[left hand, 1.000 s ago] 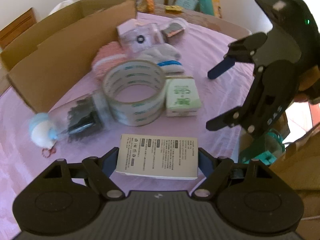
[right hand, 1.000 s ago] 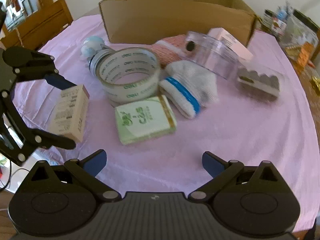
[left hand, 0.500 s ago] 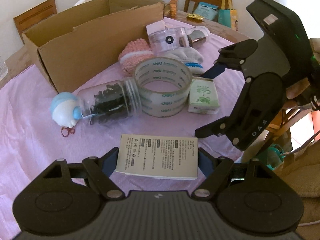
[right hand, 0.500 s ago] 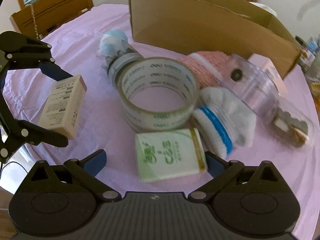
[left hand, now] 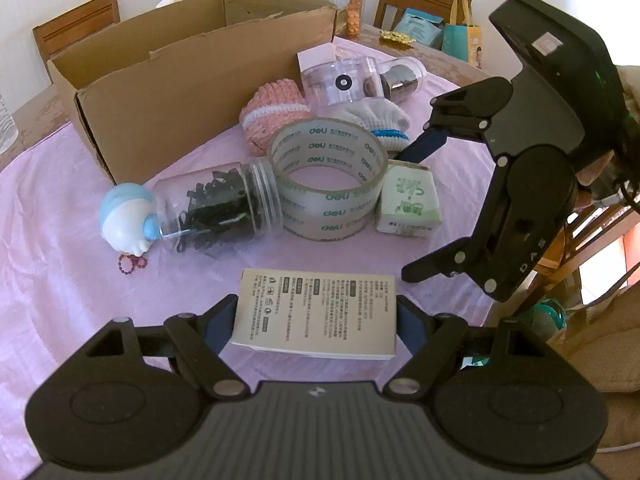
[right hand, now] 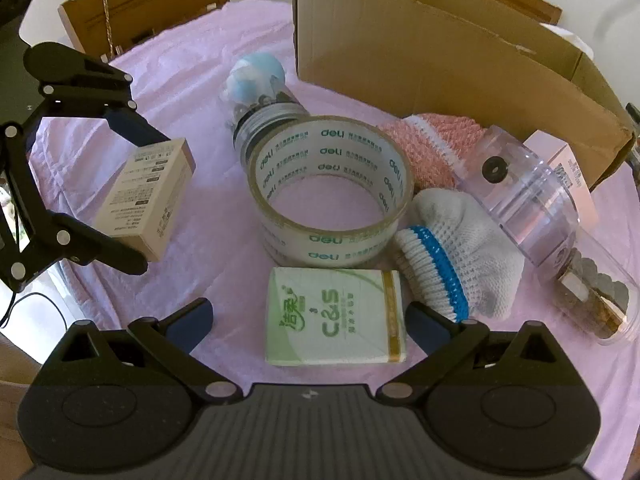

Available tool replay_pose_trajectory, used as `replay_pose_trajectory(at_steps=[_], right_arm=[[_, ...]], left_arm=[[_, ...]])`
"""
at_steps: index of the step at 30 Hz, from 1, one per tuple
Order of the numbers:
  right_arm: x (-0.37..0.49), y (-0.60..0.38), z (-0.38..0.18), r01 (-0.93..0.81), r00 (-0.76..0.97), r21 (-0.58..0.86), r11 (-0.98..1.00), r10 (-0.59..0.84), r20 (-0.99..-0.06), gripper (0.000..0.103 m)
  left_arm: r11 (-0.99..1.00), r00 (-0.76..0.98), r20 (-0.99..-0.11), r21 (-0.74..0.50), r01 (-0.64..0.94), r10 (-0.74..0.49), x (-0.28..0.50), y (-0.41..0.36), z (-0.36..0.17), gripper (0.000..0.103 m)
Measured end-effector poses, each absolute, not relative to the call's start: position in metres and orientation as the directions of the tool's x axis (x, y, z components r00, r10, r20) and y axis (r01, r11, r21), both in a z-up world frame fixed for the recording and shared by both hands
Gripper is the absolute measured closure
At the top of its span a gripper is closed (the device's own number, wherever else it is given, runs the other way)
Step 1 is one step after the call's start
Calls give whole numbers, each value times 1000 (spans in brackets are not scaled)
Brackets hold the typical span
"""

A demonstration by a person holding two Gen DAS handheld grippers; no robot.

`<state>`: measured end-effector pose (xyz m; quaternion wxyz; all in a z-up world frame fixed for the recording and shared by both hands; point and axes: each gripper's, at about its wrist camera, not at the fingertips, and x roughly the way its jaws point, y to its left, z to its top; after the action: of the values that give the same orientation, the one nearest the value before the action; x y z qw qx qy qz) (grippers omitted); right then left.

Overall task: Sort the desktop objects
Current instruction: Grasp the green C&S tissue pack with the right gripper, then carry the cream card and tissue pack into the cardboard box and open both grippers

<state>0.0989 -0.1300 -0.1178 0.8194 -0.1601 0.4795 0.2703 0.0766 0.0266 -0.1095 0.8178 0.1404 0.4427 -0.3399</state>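
Your left gripper is clamping a small white box of printed text between its fingers, holding it above the pink cloth of the worktop; from the right wrist view that same box is sitting in the left gripper off to the left side. Your right gripper is standing wide open, its fingers straddling the green tissue pack lying flat on the cloth, with a gap showing on the left and the right fingertip close to the pack's edge. Just beyond the pack the clear tape roll is lying on its side, touching a clear jar of black clips with a blue and white figure at its far end. A white glove with a blue cuff is resting beside the pack, a pink knitted item behind it, and the cardboard box is standing open at the back.
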Motion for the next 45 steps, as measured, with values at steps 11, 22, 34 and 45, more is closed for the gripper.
replay_pose_trajectory(at_steps=[11,22,34,45], right_arm=[[98,-139,-110,-576,390,-7,818,267,-881,22],[98,-150,-98,-570,368,1,821,257,-894,35],[101,-152,-50,-528,441,-24,849,250,-862,35],[129,-157,-12,-535,516,-39,844,290,-806,35]], left_arm=[[752,384,-821,-81,654,-423,77,22,-105,22],[780,409,-808,-96,619,-424,77,15,-86,22],[809,473,-777,-78,583,-416,92,15,-44,22],[862,534,-747,-103,495,-396,127,11,-15,22]])
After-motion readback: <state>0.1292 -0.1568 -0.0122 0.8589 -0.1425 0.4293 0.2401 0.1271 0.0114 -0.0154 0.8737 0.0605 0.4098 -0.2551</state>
